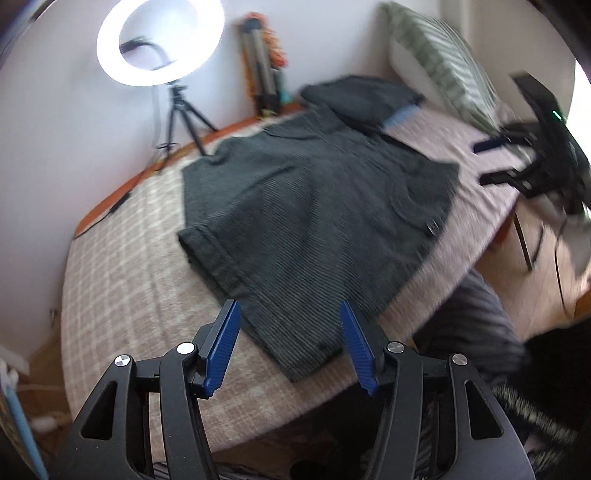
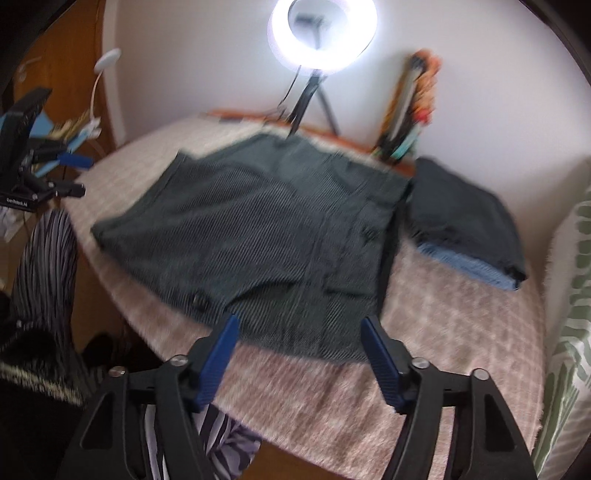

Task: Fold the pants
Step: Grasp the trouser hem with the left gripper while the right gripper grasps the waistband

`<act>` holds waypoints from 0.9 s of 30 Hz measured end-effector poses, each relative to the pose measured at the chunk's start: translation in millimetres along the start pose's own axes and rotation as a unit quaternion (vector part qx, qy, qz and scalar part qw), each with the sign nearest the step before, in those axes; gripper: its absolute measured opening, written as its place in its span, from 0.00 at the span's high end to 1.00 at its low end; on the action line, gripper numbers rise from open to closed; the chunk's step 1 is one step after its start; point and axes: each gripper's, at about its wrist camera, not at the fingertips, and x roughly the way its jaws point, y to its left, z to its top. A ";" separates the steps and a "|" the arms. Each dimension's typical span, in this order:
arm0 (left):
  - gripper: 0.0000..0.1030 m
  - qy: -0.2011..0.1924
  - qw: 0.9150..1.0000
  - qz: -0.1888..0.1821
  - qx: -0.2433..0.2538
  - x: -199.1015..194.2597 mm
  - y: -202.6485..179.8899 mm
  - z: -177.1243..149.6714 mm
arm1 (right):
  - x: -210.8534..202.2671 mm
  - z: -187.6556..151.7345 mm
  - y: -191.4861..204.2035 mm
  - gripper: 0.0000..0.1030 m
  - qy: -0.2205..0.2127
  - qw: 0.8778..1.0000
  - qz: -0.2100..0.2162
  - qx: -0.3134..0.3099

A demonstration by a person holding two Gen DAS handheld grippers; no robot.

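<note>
Dark green corduroy pants (image 1: 317,206) lie spread, seemingly folded over, on a checked bed (image 1: 122,280). Left tongs (image 1: 290,314) and right tongs (image 2: 299,326) hover spread wide and empty at the pants' near edge. Folded clothes (image 2: 465,218) sit far right; a ring light (image 2: 324,35) glows beyond.

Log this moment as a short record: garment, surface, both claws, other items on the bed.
garment: dark ribbed pants, spread flat on the bed, not yet fully folded
surface: checked bedspread
left claw: open, empty, above the pants' near edge
right claw: open, empty, near the pants' near edge
stack: folded dark and blue clothes beside the pants
background: ring light on tripod
</note>
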 end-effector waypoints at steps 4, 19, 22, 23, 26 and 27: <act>0.46 0.026 0.999 -0.023 0.038 11.8 -15.0 -7.2 | 22.4 -7.0 9.8 0.39 0.036 0.999 0.012 -0.031; 0.48 0.079 0.992 -0.032 0.096 53.2 -29.1 -31.2 | 67.2 -5.4 41.6 0.39 0.110 0.975 0.004 -0.192; 0.63 0.079 0.992 -0.029 0.098 58.8 -27.3 -31.9 | 73.1 -7.1 40.3 0.37 0.114 0.971 -0.012 -0.209; 0.69 0.079 0.992 -0.028 0.099 59.9 -26.5 -31.3 | 72.9 -7.7 41.0 0.37 0.113 0.971 -0.013 -0.210; 0.83 0.073 0.991 -0.026 0.106 59.7 -25.9 -30.5 | 76.2 -8.2 42.3 0.37 0.112 0.970 -0.018 -0.216; 0.86 0.070 0.992 -0.027 0.106 59.6 -25.0 -29.8 | 77.1 -9.4 44.0 0.37 0.112 0.968 -0.023 -0.223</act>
